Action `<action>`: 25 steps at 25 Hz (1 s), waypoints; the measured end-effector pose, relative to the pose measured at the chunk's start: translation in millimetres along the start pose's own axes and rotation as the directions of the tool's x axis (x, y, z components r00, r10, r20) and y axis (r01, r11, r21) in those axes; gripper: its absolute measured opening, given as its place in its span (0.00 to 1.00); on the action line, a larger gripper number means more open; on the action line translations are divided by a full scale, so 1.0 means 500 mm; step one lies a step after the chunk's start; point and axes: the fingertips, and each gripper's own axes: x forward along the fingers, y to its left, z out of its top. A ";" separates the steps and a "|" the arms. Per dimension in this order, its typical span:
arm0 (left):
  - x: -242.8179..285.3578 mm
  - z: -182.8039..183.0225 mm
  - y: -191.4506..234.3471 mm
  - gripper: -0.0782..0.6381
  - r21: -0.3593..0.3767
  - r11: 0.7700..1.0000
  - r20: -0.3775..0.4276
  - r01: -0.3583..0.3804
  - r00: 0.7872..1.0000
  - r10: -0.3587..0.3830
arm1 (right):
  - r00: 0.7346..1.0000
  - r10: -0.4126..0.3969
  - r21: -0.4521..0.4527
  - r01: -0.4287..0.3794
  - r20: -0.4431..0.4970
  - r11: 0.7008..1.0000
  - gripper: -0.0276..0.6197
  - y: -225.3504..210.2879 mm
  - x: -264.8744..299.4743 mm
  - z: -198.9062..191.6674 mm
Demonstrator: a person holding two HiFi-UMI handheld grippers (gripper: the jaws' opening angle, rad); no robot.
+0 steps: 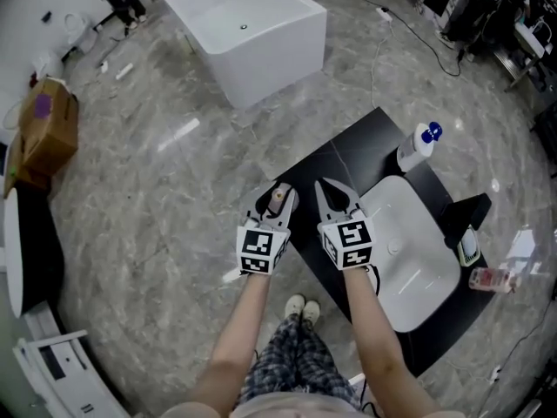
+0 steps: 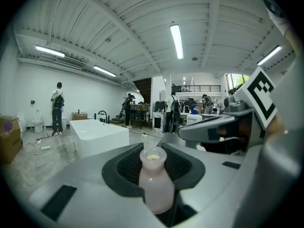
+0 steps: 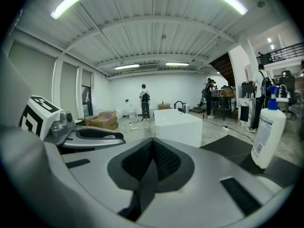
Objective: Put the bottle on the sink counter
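Holding: my left gripper's [image 1: 279,200] jaws pinch the small pink bottle [image 2: 155,182], upright.
Right gripper [image 3: 153,142]: jaws pressed together, nothing between them.
Bottle's place: in my jaws by the sink counter's [image 1: 346,159] left corner.
Far corner: pump bottle [image 1: 416,149] beside the white basin [image 1: 418,264].

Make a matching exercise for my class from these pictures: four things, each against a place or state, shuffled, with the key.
Things:
1 small pink bottle
2 pump bottle
3 bathtub
4 right gripper

Places and states:
A on the floor
B jaws shut, empty
C held in the left gripper
D upright on the black counter

Pairs: 1-C; 2-D; 3-A; 4-B
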 end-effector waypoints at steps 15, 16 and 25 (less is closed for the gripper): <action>0.043 -0.053 -0.011 0.30 0.056 0.998 -0.032 -0.013 0.999 0.015 | 0.999 -0.038 0.036 0.039 -0.032 0.999 0.07 -0.033 -0.008 -0.060; 0.044 -0.053 -0.011 0.30 0.060 0.998 -0.032 -0.014 0.999 0.016 | 0.999 -0.040 0.038 0.041 -0.032 0.998 0.07 -0.035 -0.010 -0.062; 0.028 -0.039 -0.023 0.38 0.025 0.999 0.019 0.025 0.999 -0.026 | 0.998 -0.060 0.057 0.061 -0.029 0.996 0.07 -0.042 -0.034 -0.068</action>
